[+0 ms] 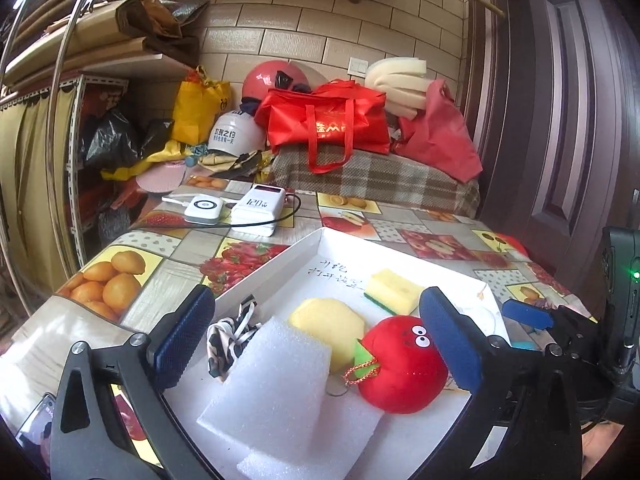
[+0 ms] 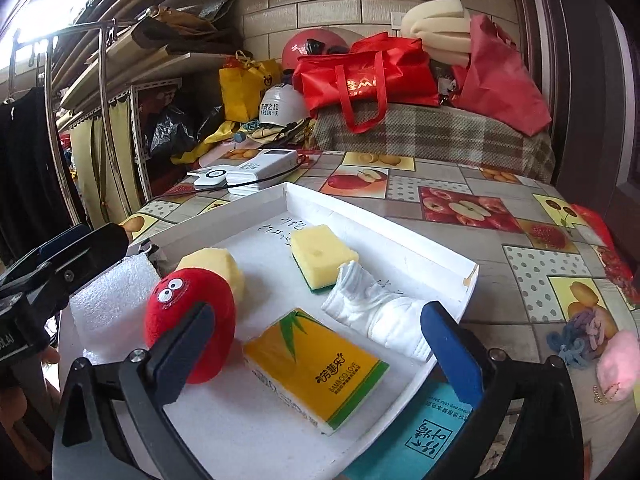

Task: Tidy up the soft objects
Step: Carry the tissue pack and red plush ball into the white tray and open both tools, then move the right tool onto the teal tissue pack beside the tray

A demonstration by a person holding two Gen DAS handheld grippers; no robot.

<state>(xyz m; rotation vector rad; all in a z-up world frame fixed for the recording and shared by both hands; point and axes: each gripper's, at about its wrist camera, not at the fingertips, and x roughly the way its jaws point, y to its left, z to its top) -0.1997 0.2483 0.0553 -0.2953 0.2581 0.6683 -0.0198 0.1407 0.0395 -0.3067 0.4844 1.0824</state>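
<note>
Between spread fingers (image 2: 452, 348): tissue pack (image 2: 316, 368).

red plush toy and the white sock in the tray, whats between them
In the right wrist view, the yellow tissue pack lies on the tray floor between the red plush toy and the white sock.

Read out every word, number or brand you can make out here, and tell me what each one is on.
"120W": white power bank.
"BAMBOO LOVE", with Chinese characters above it: yellow tissue pack.
Gold letters that look like "M": red bag; the rest is blurred.
Chinese print: white helmet; too small to read surely.
Handwriting: tray floor; illegible.
Chinese print: blue packet; upside down, unread.
</note>
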